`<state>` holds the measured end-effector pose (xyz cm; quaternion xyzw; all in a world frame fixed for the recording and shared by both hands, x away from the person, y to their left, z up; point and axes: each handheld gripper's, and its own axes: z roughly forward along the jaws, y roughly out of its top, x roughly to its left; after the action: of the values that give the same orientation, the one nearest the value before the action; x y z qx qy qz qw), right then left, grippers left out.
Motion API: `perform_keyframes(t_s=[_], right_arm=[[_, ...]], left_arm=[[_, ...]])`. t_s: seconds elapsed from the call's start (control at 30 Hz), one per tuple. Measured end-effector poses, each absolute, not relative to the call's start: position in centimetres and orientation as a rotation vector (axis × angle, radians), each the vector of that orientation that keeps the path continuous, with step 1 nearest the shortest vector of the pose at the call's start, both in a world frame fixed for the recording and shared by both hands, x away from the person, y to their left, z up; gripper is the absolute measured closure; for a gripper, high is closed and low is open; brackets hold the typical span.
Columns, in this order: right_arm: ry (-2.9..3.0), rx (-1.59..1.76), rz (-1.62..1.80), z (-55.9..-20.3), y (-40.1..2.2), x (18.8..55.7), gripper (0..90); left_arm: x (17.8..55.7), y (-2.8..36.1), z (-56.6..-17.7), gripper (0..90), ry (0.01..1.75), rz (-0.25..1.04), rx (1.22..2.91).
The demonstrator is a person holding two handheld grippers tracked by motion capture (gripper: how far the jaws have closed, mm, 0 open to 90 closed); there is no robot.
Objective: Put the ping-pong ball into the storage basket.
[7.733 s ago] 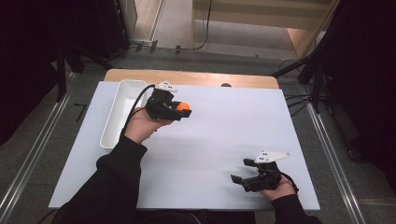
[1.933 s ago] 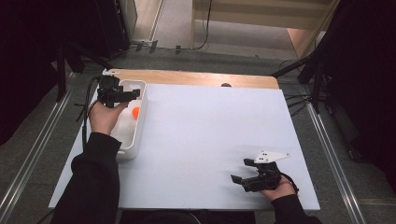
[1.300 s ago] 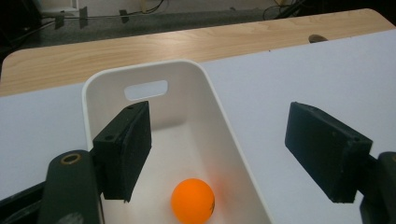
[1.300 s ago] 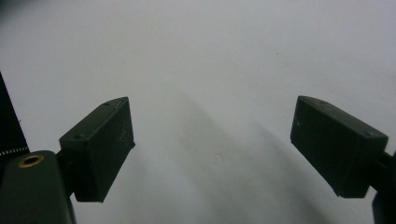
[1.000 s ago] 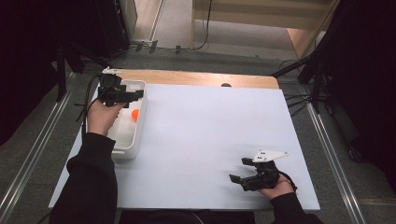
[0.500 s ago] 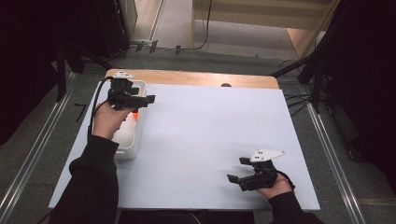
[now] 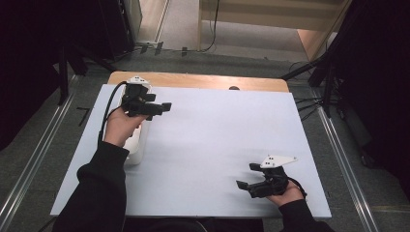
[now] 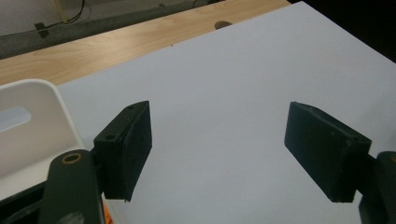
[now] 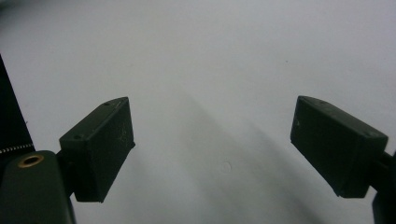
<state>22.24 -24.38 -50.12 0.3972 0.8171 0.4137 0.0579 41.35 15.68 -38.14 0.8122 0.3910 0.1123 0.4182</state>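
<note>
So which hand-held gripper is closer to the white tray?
The left hand-held gripper: it hovers at the white tray. The right hand-held gripper sits far across the table.

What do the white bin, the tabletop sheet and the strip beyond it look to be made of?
White bin: probably moulded plastic, smooth with a slight sheen, rounded corners and a slot handle. Tabletop sheet: matte white, flat and seamless; board, laminate or paper, hard to tell which. Far strip: wood or wood-look laminate, light brown with visible grain. Left gripper jaws: matte black, likely plastic or rubber.
</note>
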Motion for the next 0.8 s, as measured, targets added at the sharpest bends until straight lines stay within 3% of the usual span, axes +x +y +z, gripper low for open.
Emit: perform_keyframes(t_s=[0.8], right_arm=[[2.466, 1.220, 1.248, -50.2, -24.5, 22.0, 12.0]], left_arm=[[40.0, 13.7, -38.9, 23.7, 0.903, 0.215, 2.067]])
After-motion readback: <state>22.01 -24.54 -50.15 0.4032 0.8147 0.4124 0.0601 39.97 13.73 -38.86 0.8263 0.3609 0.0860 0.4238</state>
